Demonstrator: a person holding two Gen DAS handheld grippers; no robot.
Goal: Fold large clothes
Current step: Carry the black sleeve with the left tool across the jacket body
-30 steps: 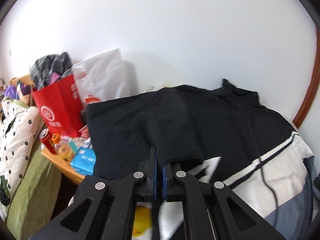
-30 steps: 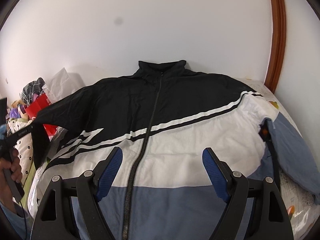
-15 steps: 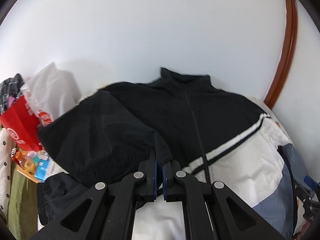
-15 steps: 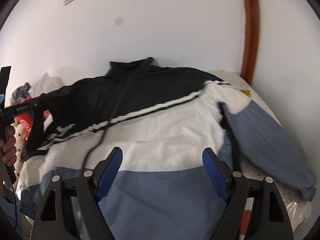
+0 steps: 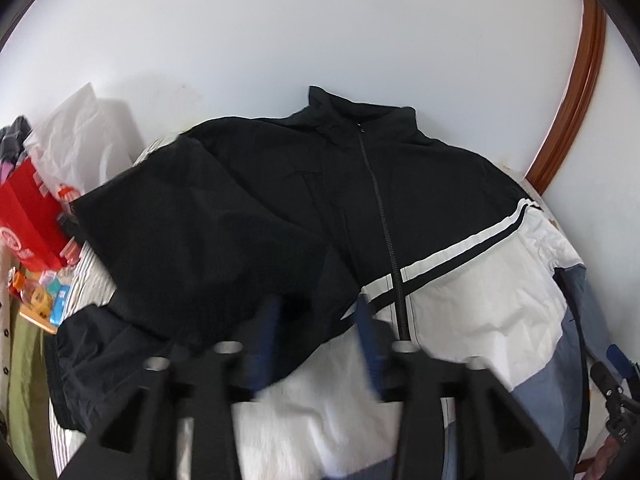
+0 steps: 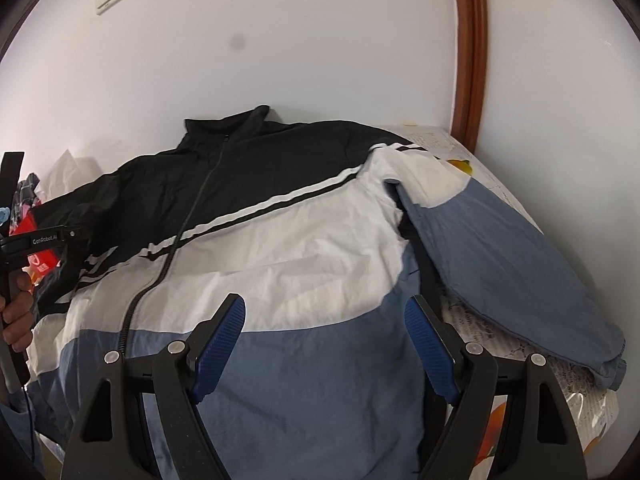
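While the jacket (image 6: pixel 304 240) lies zipped and face up across the bed (image 6: pixel 496 192), collar at the wall-side edge, its thin crinkled shell shows black, white and blue-grey panels. Black sleeve (image 5: pixel 208 248) is folded in over the chest. Left gripper (image 5: pixel 318 312), blurred, has just been opening; jaws part-open, nothing pinched. Right gripper (image 6: pixel 324 320) stands wide, empty, above the hem. Blue-grey sleeve (image 6: pixel 504 264) drapes toward the bed's right edge. Red bag (image 5: pixel 28 216) crowds the left edge.
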